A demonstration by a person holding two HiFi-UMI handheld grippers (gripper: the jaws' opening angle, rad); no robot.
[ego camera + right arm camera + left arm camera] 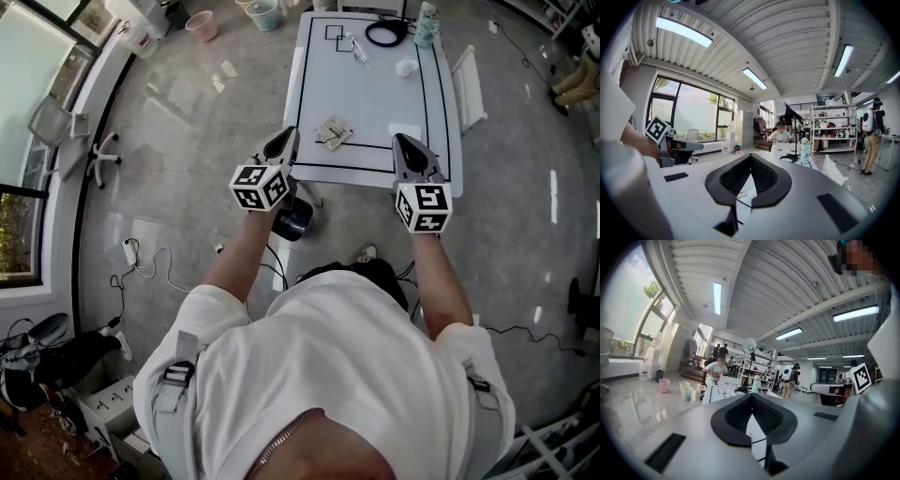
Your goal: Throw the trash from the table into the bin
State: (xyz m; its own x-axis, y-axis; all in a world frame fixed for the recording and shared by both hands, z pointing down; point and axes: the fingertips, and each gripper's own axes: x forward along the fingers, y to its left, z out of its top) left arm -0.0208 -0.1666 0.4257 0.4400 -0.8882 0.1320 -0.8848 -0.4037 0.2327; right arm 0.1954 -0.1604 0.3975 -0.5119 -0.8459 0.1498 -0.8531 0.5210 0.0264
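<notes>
Head view: the left gripper (284,139) and right gripper (405,142) hover at the table's (375,103) near edge, one crumpled wrapper (333,132) on it between them. Left gripper view: jaws closed, empty, three buckets (687,393) beyond. Right gripper view: jaws closed, empty.

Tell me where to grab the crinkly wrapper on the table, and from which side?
Probably pinch a raised, crumpled edge of the wrapper, coming from the near edge of the table and tilting down. It lies low and flattish, so a level grab would likely slide over it. The left gripper looks a bit closer; its jaws are shut and must open first.
</notes>
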